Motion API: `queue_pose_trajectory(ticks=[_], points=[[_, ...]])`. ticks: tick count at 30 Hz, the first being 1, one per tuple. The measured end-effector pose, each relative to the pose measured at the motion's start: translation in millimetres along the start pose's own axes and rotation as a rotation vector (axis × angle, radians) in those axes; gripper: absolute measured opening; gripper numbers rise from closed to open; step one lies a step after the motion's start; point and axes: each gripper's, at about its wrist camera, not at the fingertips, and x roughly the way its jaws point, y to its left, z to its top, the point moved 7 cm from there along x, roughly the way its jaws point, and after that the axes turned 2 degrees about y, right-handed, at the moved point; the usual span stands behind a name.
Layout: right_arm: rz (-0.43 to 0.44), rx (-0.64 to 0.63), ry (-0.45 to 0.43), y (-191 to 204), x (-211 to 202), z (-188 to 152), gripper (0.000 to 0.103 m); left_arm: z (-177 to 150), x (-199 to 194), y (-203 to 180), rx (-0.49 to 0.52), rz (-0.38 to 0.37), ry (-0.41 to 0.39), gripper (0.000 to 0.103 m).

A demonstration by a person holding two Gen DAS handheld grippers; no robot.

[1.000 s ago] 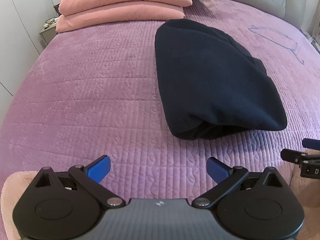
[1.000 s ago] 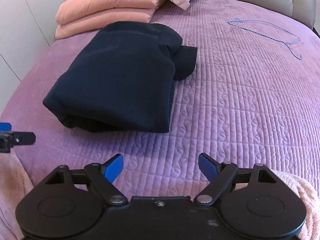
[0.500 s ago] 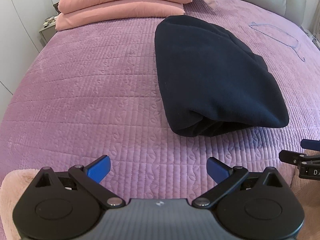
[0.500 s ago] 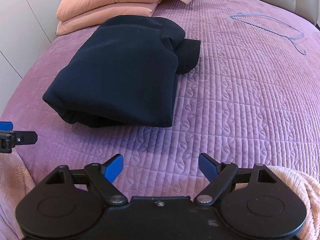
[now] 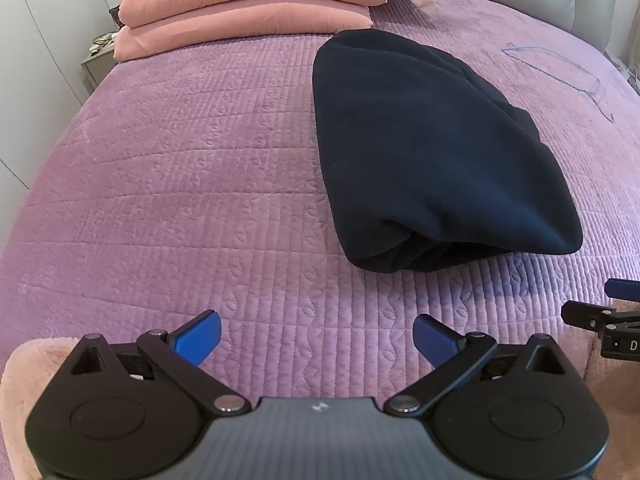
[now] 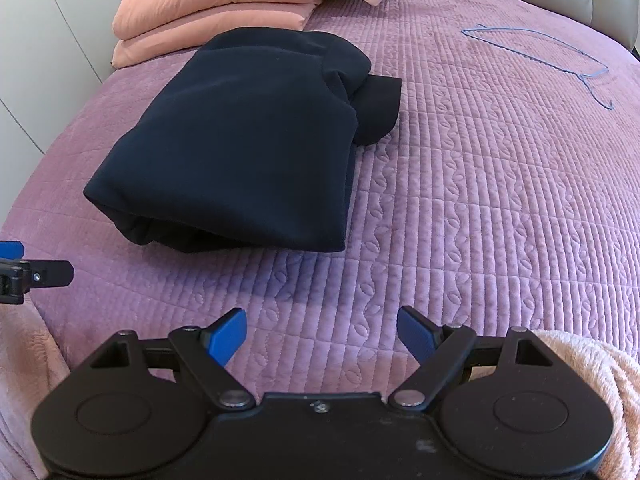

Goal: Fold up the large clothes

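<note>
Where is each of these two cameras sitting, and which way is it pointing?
Left wrist view: rides on the left claw, looking across the purple bed at the folded dark garment; its open blue fingers and a pink sleeve show.
Right wrist view: rides on the right claw, facing the same way; open fingers and a peach sleeve show.
Shared: garment, pink pillows, blue hanger, and each other's claw at the edge.

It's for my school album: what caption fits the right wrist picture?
Open right hand-held gripper hovers before a folded navy garment on a purple bedspread.
</note>
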Motion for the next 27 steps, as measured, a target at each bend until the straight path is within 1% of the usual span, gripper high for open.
queue_pose_trajectory(ticks=[27], points=[[0.004, 0.005, 0.031, -3.1, 7.4, -2.2, 0.097, 0.4, 0.0, -1.9, 0.009, 0.005, 0.000, 0.103]])
